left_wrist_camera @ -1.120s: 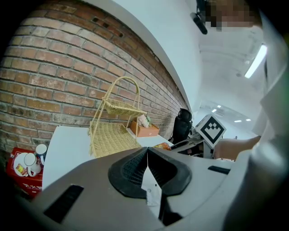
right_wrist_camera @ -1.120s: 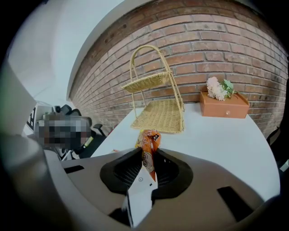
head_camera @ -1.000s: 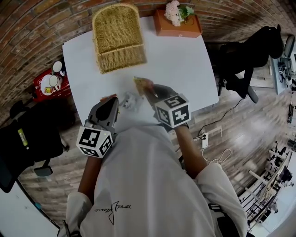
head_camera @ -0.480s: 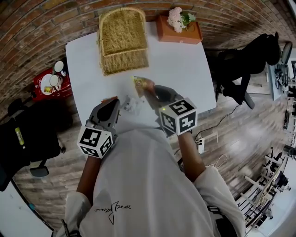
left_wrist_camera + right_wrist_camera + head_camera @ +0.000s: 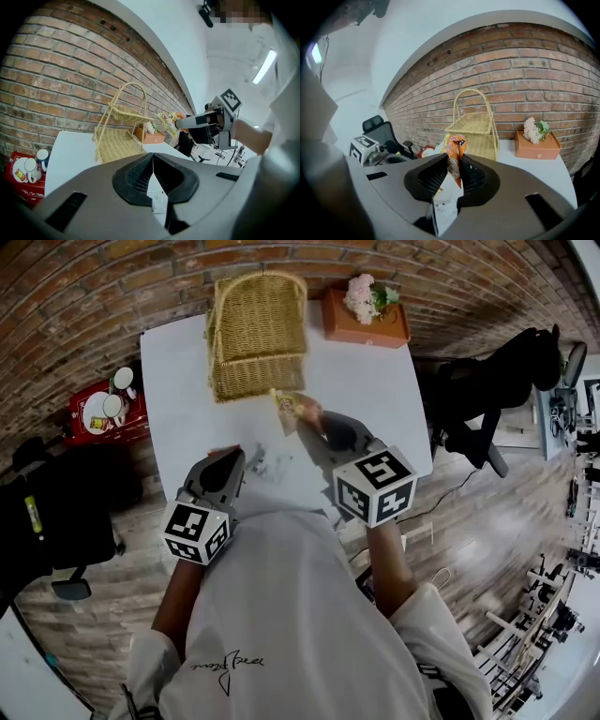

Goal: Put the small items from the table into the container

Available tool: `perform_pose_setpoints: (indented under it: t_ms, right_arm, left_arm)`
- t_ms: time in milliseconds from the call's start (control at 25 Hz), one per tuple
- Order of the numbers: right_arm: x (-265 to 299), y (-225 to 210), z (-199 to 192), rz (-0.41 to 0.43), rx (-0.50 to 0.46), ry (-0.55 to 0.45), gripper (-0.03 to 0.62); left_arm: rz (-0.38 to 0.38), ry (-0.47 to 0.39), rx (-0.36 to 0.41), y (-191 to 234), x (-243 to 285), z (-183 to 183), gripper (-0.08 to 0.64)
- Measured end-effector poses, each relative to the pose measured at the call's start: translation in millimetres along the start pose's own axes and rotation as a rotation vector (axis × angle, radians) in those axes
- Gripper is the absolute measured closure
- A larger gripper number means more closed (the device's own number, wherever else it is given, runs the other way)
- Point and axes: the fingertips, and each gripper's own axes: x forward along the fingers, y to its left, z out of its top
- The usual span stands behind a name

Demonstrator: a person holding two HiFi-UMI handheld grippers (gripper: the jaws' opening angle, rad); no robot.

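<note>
Orange snack pkt (image 5: 455,144) in narrow grip of R tool (image 5: 453,163); L tool (image 5: 153,158) closed tight.

Bare tabletop (image 5: 375,399) fronts the wicker basket (image 5: 258,334); flower box (image 5: 366,326) stands beside.

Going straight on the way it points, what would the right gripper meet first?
Most likely the tall-handled woven wicker basket, which stands directly beyond the orange snack packet clamped in the right gripper's jaws; depth is hard to judge.
</note>
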Motion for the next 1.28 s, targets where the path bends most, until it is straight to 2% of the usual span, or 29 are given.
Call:
perform_pose_setpoints:
  t_ms: [320,640,1120,1280]
  right_arm:
    - [9.3,0.5,36.7,0.001,-0.105,-0.031,0.508]
    - [24.0,-1.4,70.8,0.002,-0.166,-0.069,0.508]
    - [48.4,-8.5,92.2,-0.002,-0.191,-0.087,0.508]
    - [58.1,-12.3,95.6,-0.006,-0.193,-0.086,0.508]
  left_arm:
    - [0.005,0.000,-0.009,4.4,-2.0,-2.1,0.551]
    - [0.012,0.014,-0.020,10.7,0.0,-4.3,0.551]
    - [0.033,0.030,-0.041,24.3,0.5,-6.8,0.551]
    - [0.042,0.027,-0.072,30.4,-0.8,-8.3,0.551]
